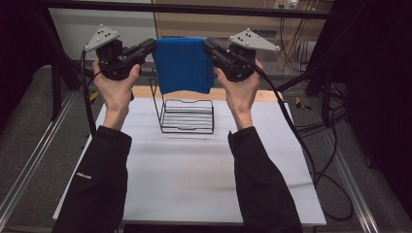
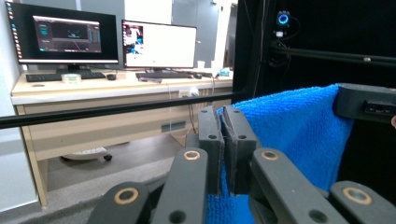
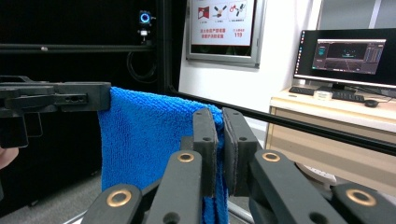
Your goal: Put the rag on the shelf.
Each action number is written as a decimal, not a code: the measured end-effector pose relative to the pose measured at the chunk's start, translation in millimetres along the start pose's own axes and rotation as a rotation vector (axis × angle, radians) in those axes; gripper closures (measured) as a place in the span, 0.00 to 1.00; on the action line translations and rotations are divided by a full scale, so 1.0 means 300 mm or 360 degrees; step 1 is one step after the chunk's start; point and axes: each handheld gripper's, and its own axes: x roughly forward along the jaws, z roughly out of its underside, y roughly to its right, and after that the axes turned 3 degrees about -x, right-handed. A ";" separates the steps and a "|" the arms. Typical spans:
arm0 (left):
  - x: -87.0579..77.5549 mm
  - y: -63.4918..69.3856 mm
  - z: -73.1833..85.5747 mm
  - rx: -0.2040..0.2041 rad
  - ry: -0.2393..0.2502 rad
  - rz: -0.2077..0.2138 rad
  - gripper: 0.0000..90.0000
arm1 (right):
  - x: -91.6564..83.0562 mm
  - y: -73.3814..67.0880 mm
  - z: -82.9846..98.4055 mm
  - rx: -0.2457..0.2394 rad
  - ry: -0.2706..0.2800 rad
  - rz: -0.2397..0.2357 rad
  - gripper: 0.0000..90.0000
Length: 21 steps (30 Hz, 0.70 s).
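Note:
A blue towel (image 1: 183, 65) hangs folded in the air, stretched between both grippers above a black wire rack (image 1: 187, 116). My left gripper (image 1: 152, 46) is shut on the towel's left top corner. My right gripper (image 1: 208, 44) is shut on its right top corner. In the left gripper view the jaws pinch the towel (image 2: 289, 126) edge at the left gripper (image 2: 222, 114), with the other gripper's jaw at the far right. In the right gripper view the towel (image 3: 140, 135) hangs left of the pinching right gripper (image 3: 219, 116).
The wire rack stands at the far middle of a white table (image 1: 194, 174). A black frame bar (image 1: 194, 8) crosses overhead. Cables (image 1: 311, 155) trail off the table's right side. A desk with monitors (image 2: 70, 35) stands beyond the table.

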 end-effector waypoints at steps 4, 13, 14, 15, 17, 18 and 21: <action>0.019 -0.006 -0.017 0.0005 0.0020 -0.0030 0.96 | 0.023 0.008 -0.010 0.0014 0.0023 0.0006 0.95; 0.054 -0.024 -0.053 0.0008 0.0075 -0.0059 0.96 | 0.068 0.034 -0.038 0.0012 0.0067 0.0019 0.95; 0.061 -0.024 -0.055 0.0018 0.0074 -0.0064 0.96 | 0.072 0.038 -0.041 0.0012 0.0073 0.0025 0.95; 0.068 -0.025 -0.056 0.0029 0.0074 -0.0074 0.96 | 0.076 0.041 -0.044 0.0002 0.0082 0.0030 0.95; 0.081 -0.029 -0.054 0.0024 0.0084 -0.0081 0.96 | 0.084 0.049 -0.048 -0.0006 0.0083 0.0037 0.95; 0.088 -0.031 -0.051 0.0018 0.0091 -0.0085 0.96 | 0.090 0.054 -0.050 -0.0005 0.0086 0.0039 0.95; 0.112 -0.044 -0.037 0.0029 0.0085 -0.0108 0.96 | 0.108 0.065 -0.047 -0.0001 0.0082 0.0042 0.95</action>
